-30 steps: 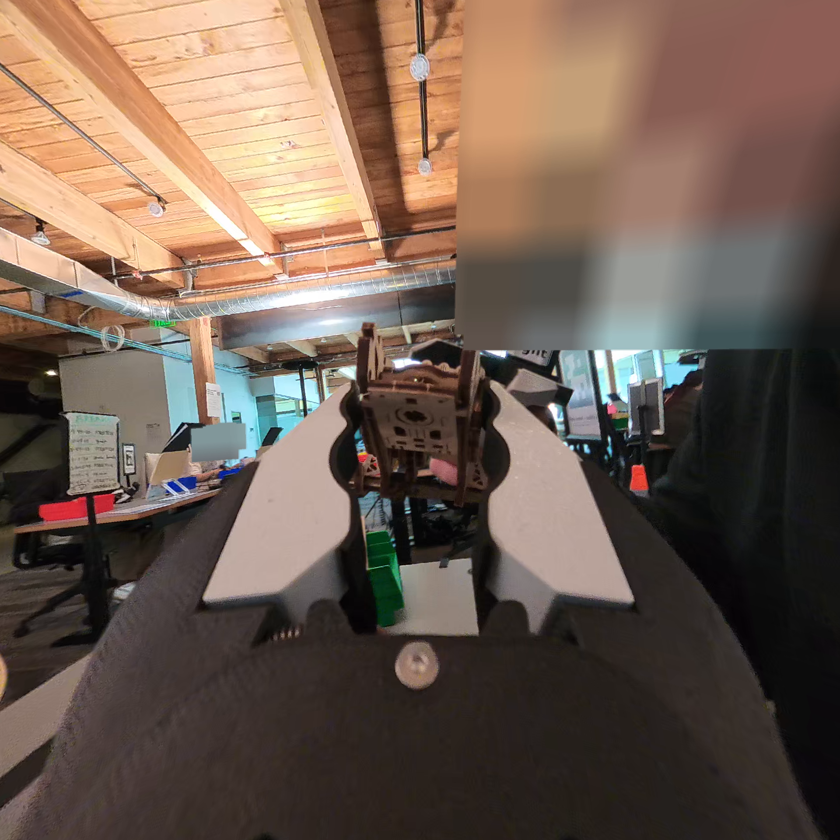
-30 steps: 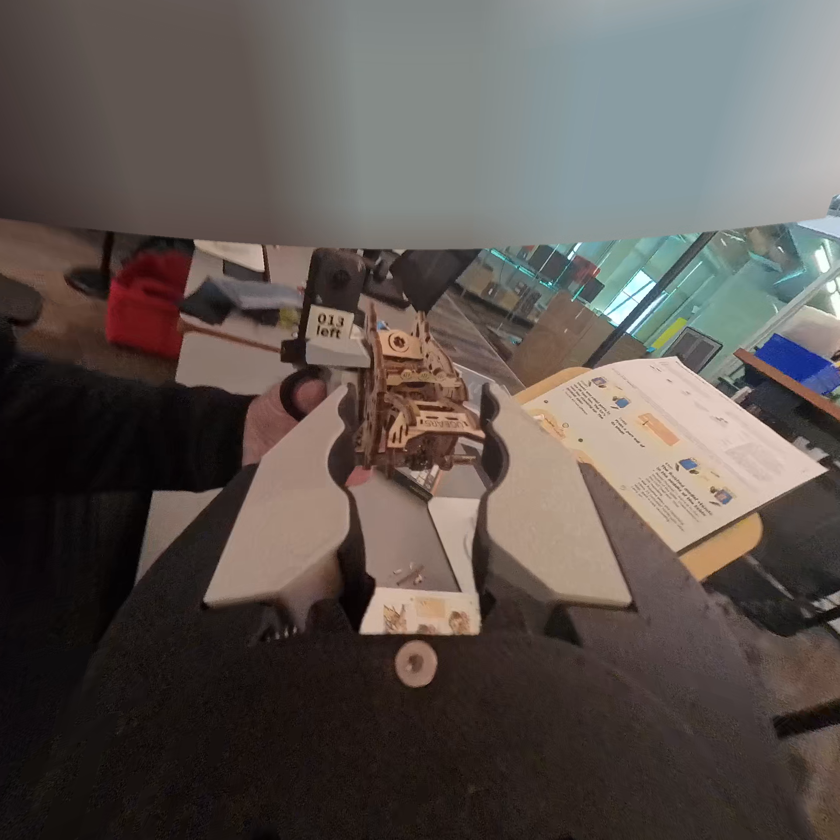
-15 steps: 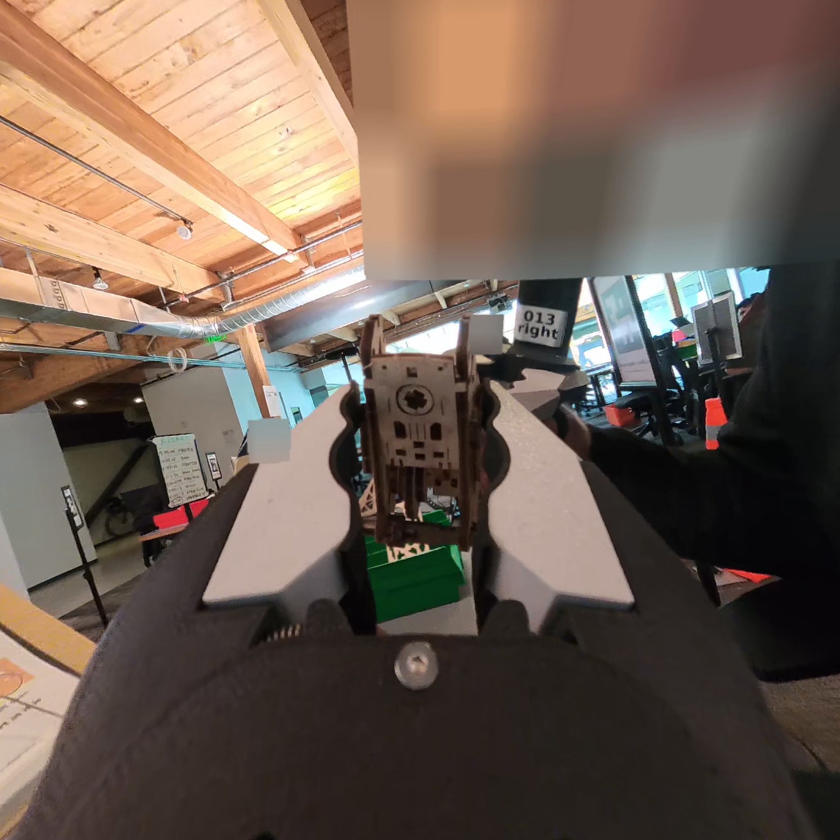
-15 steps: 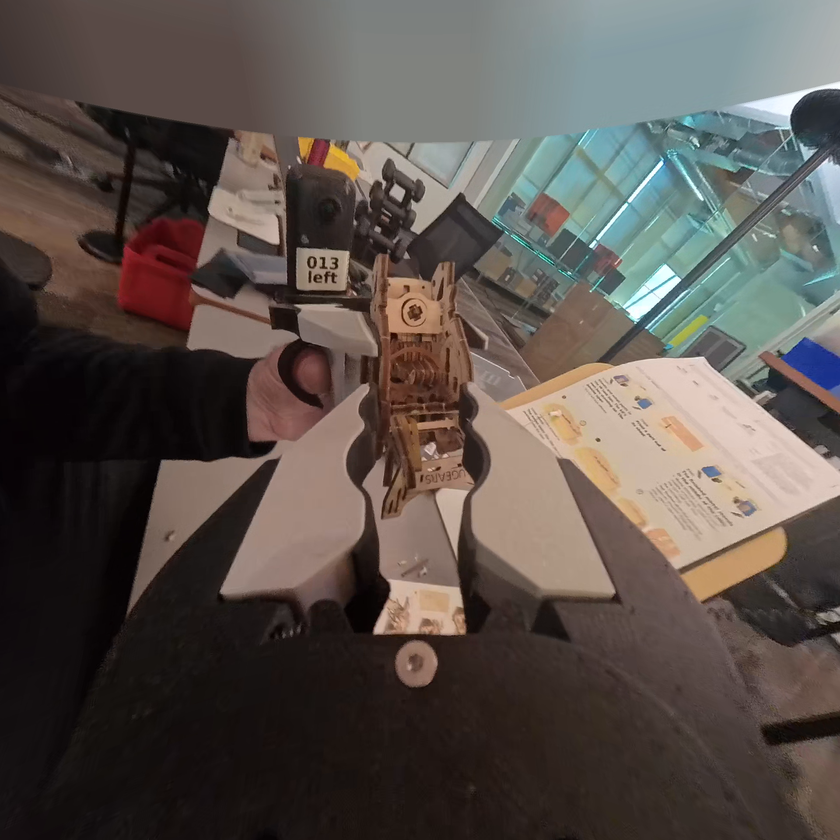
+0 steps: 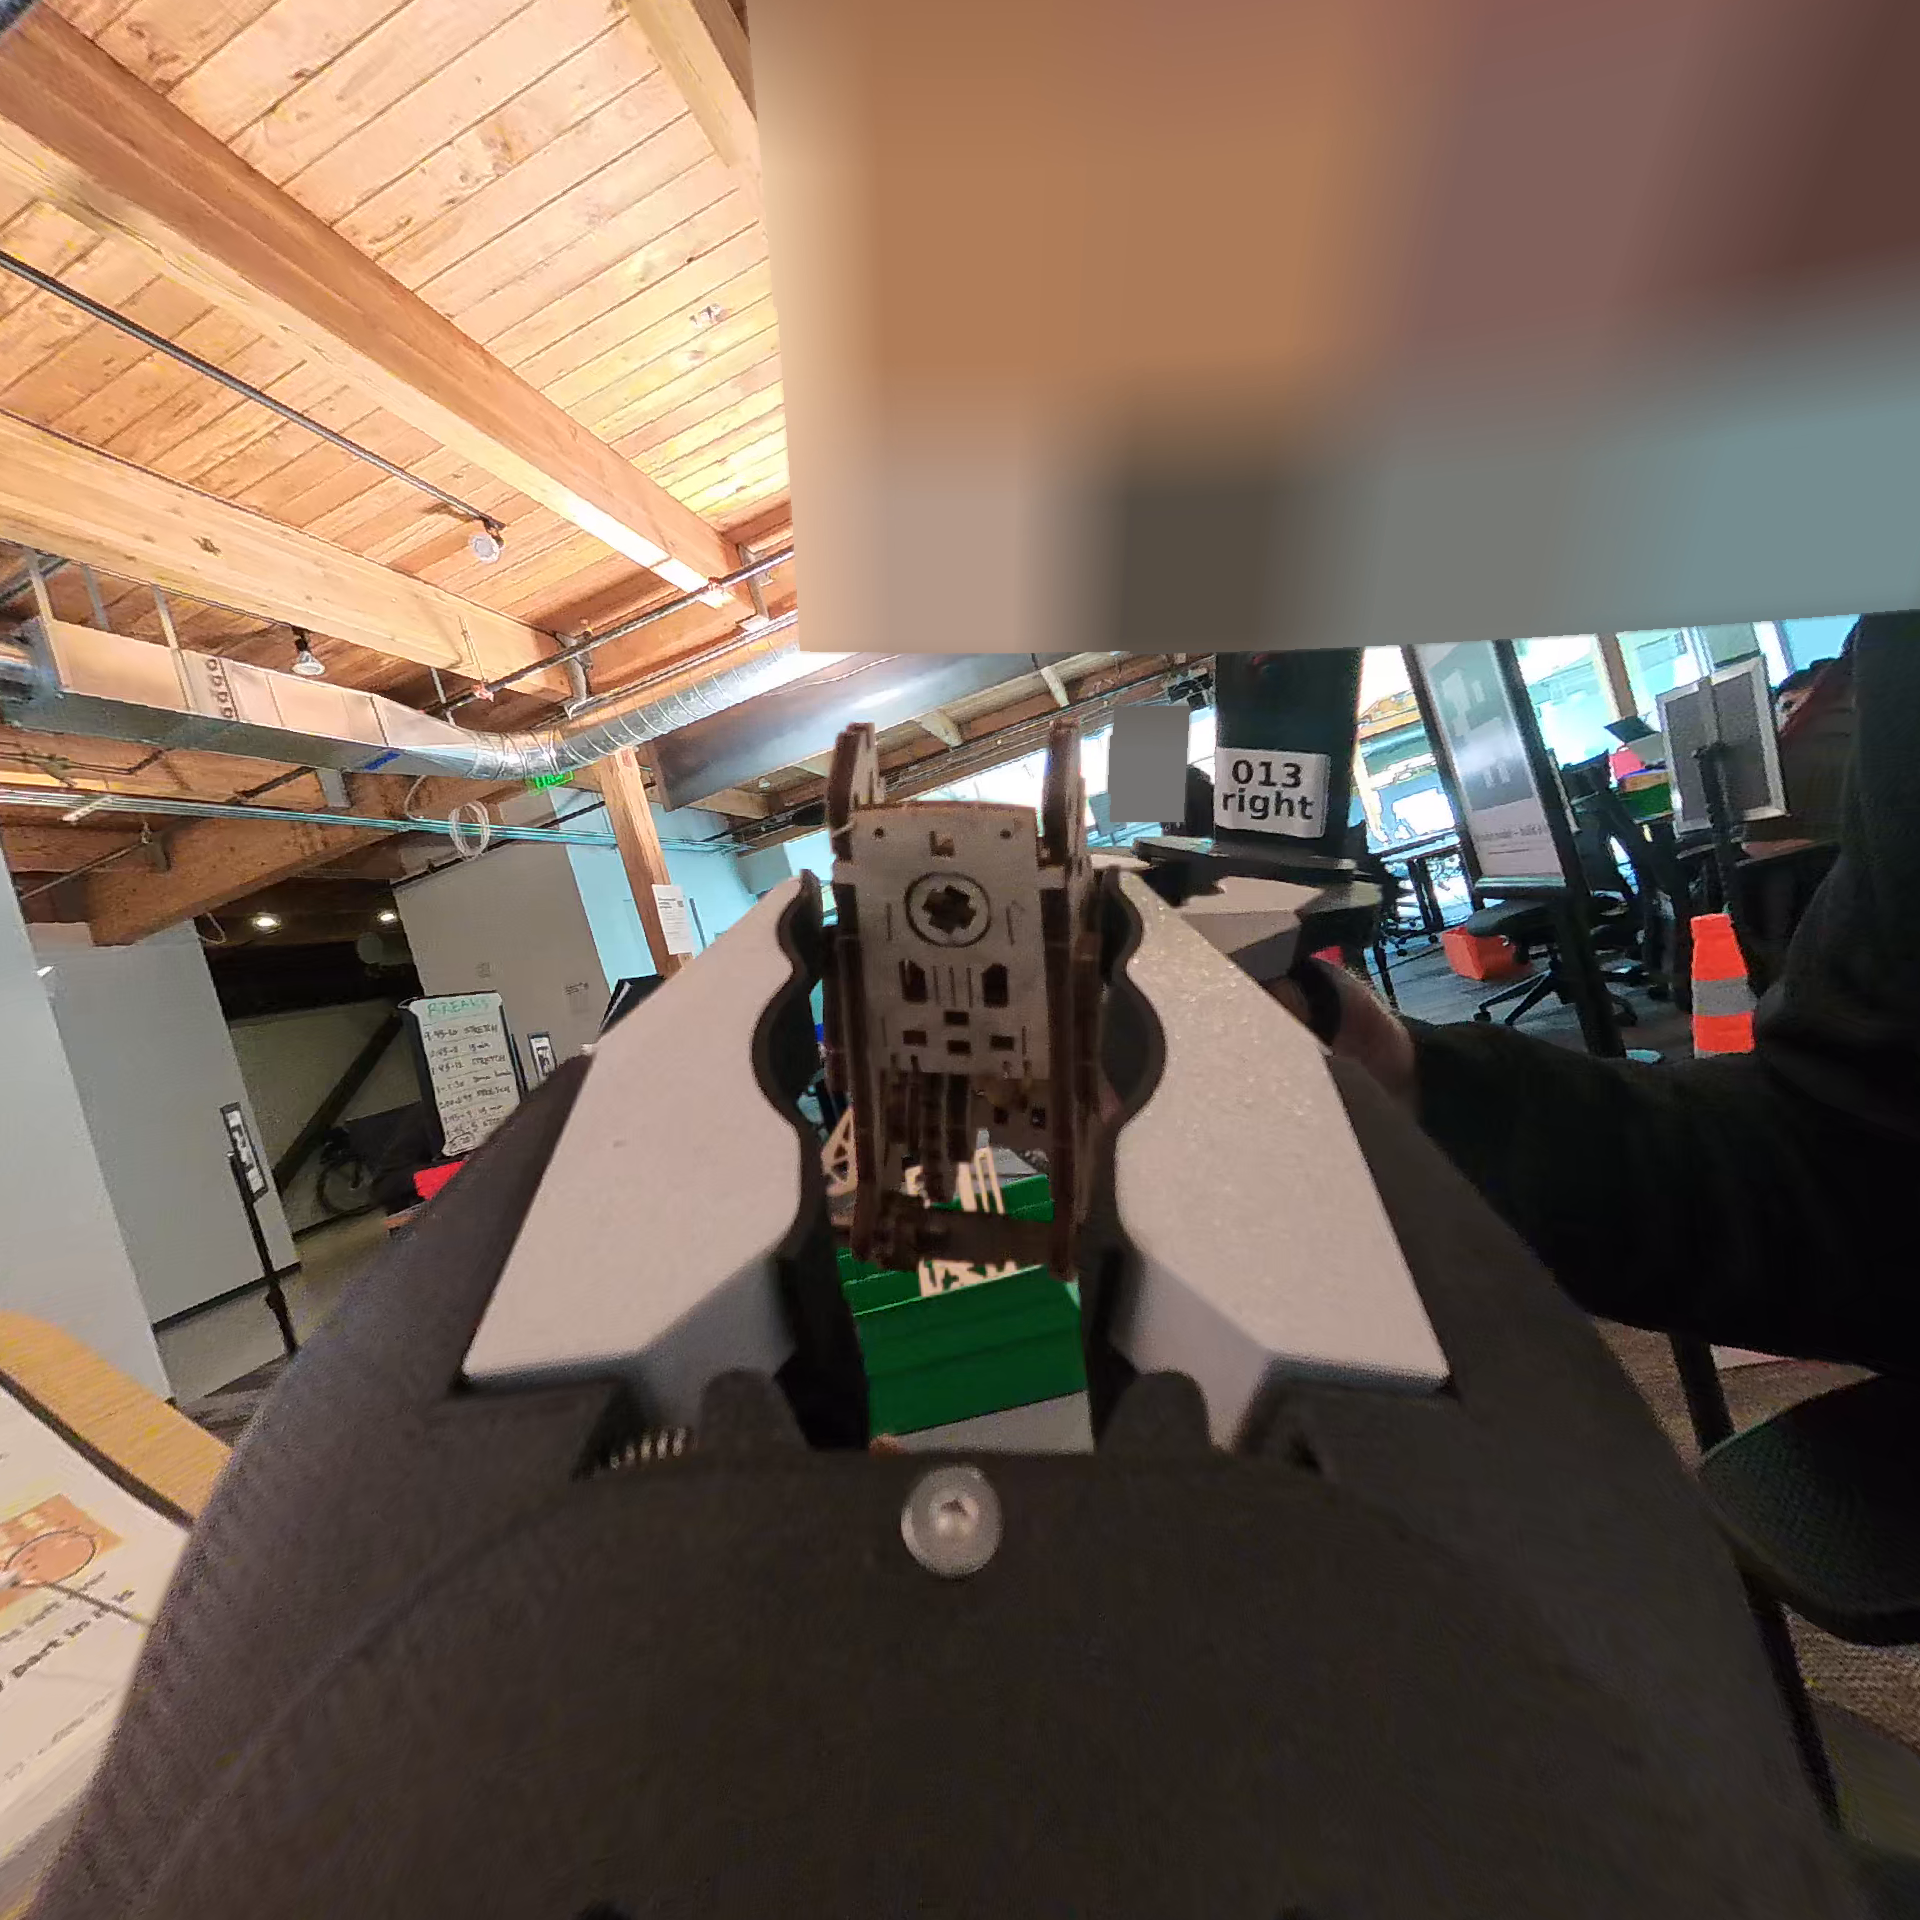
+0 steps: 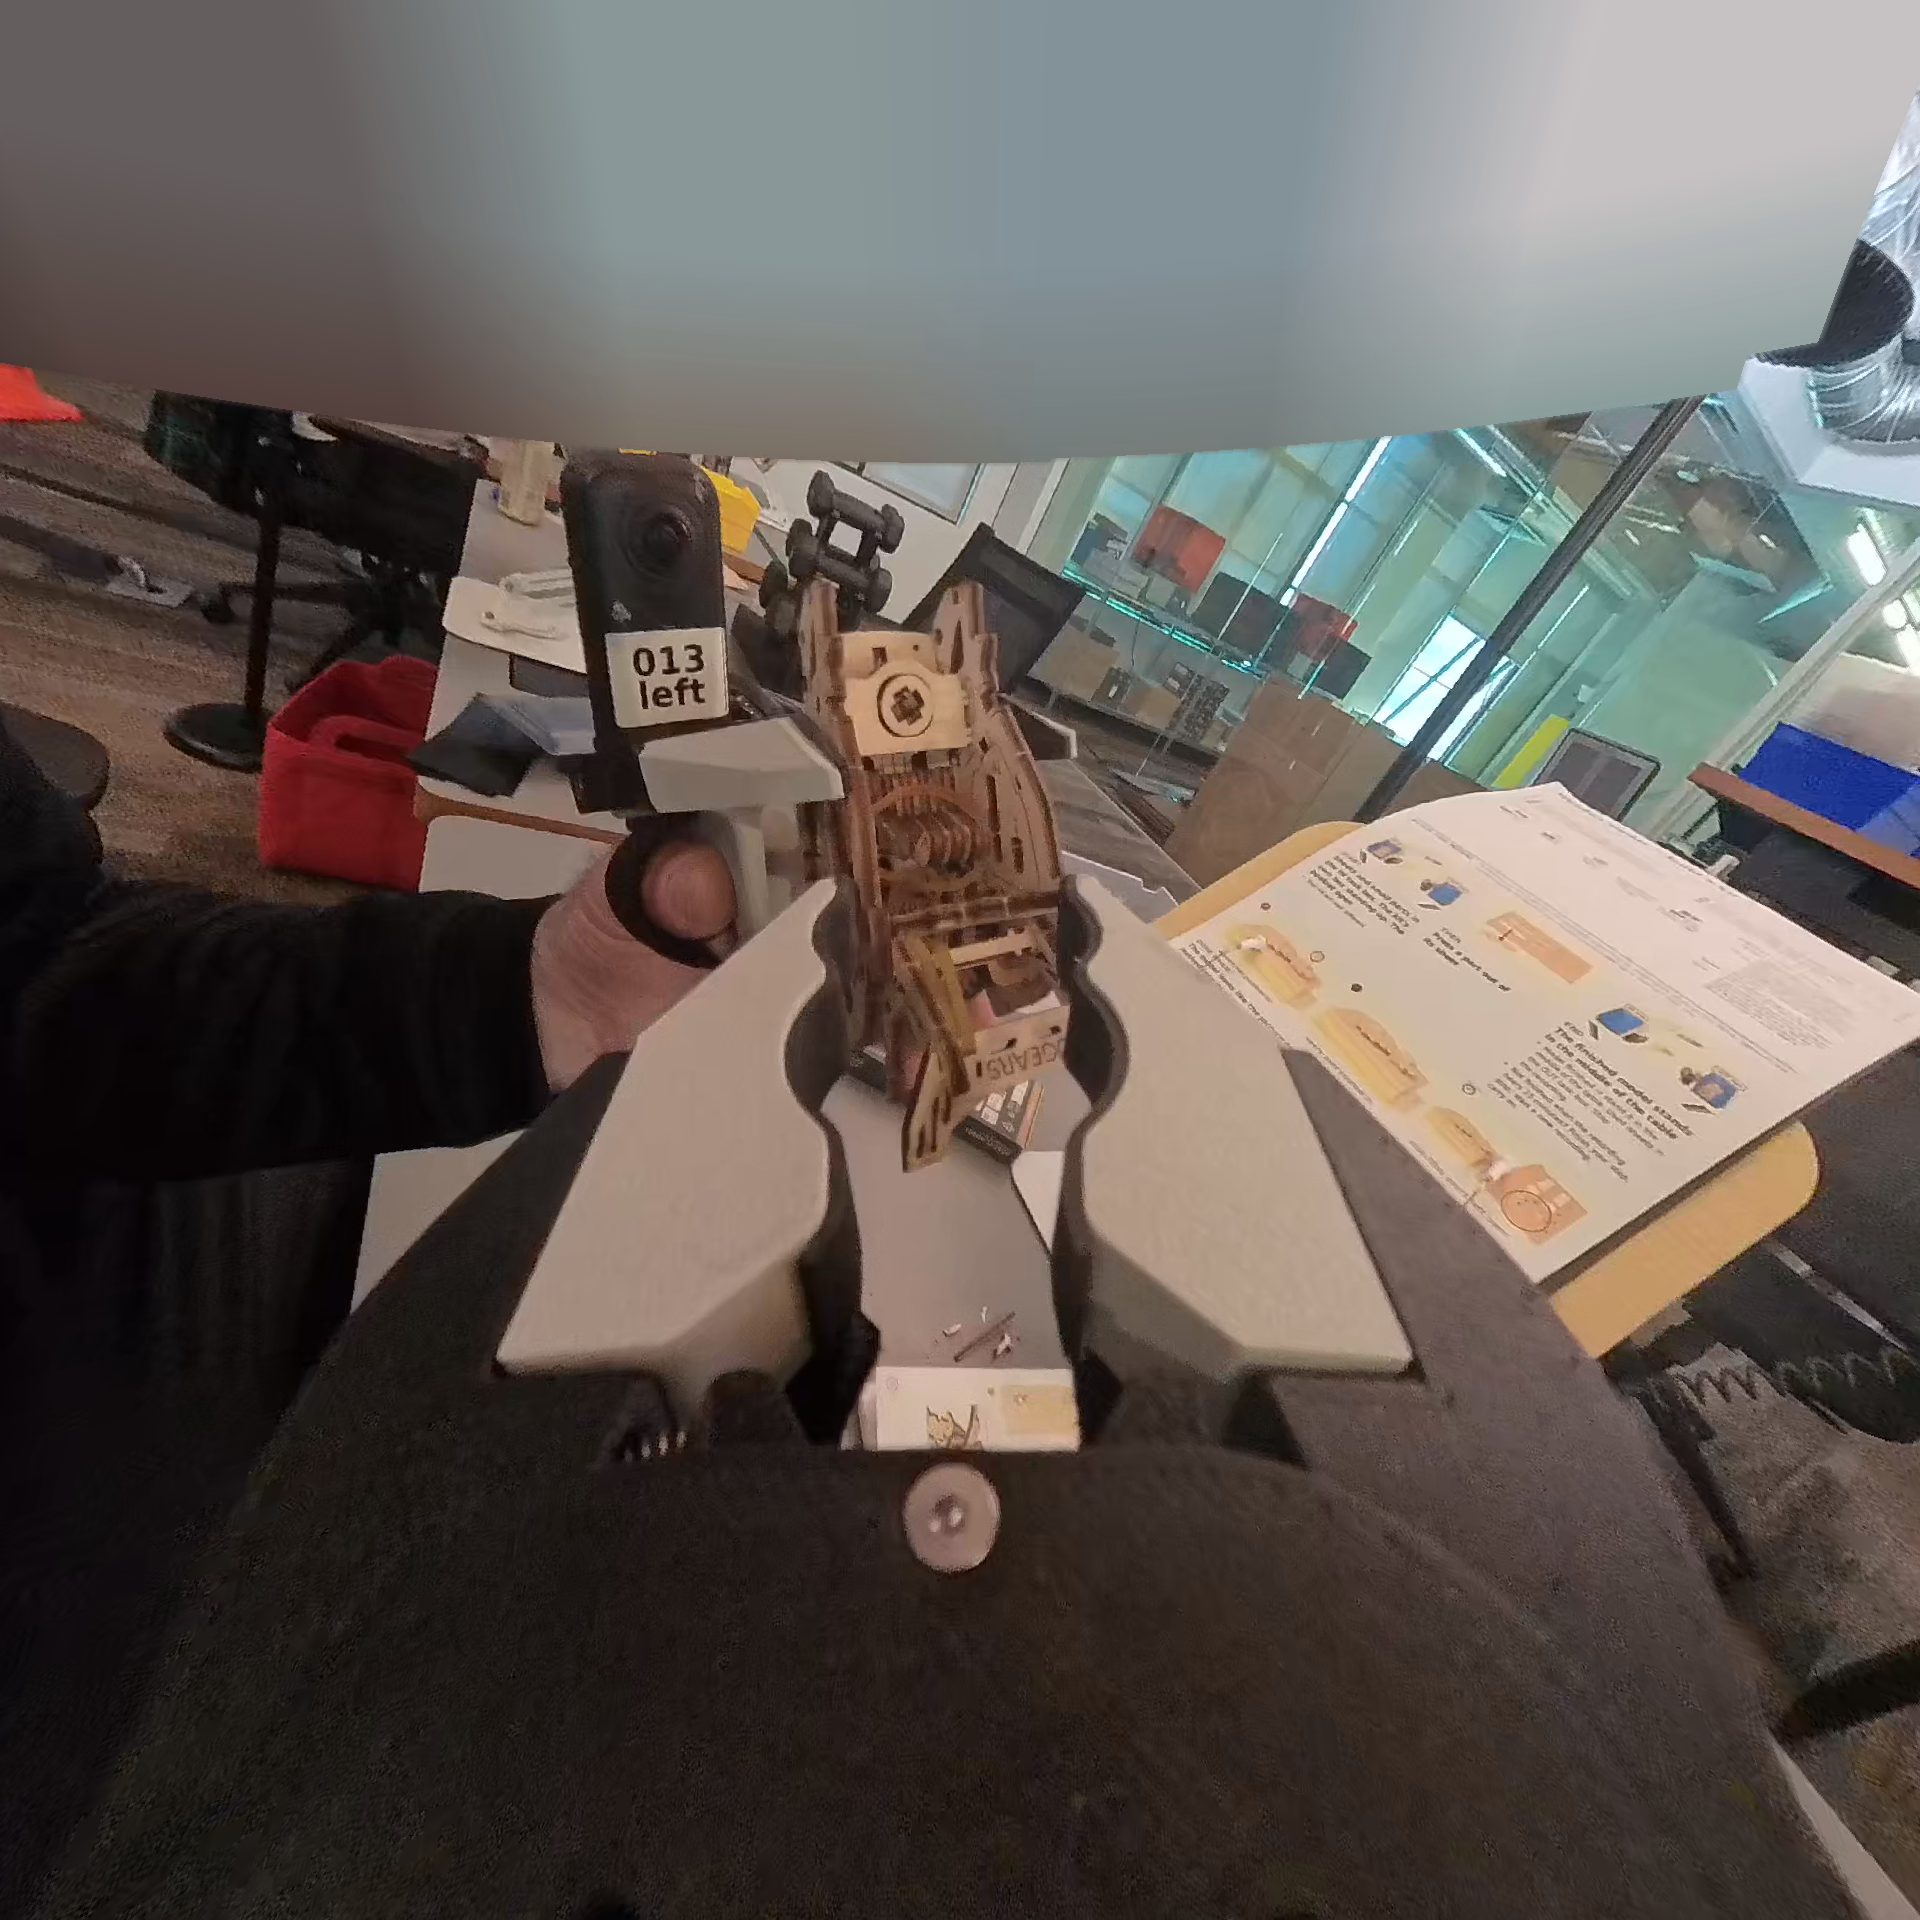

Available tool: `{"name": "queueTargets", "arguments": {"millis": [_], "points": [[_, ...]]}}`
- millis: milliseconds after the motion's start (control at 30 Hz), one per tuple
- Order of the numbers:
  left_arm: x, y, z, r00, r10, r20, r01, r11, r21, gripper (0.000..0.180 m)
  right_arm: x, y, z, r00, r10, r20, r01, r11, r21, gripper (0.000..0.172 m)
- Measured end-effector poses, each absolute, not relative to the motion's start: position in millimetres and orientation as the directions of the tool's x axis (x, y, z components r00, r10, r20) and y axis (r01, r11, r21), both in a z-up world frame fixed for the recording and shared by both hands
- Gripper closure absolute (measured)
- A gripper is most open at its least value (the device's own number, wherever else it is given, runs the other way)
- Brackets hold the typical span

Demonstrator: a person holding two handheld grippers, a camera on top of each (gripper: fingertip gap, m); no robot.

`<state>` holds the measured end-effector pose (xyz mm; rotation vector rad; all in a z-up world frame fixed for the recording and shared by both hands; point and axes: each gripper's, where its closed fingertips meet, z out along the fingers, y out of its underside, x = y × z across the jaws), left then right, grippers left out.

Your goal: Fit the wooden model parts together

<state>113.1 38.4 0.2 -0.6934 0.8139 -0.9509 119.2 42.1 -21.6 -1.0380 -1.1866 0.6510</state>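
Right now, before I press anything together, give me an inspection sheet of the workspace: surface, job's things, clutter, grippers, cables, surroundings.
Surface: grey table, partly bare.
Job's things: one wooden model assembly, held upright in the air; illustrated instruction sheet on a tan board at right.
Clutter: small loose bits and a printed card on the table; green bin below the model; red bin.
Grippers: left gripper clamps the model's sides; right gripper is closed around its lower part, both pads against it.
Cables: nothing seen.
Surroundings: timber ceiling, silver duct, office chairs, orange cone.
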Motion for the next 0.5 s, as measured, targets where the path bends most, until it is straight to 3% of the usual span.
{"name": "queueTargets", "arguments": {"millis": [500], "points": [[115.2,36.9,0.2,0.367,-0.876,-0.313,0.393,0.452,-0.801,0.130,117.5,42.6,-26.5,0.257,0.891,0.374,0.081,0.366,-0.927,0.137]]}}
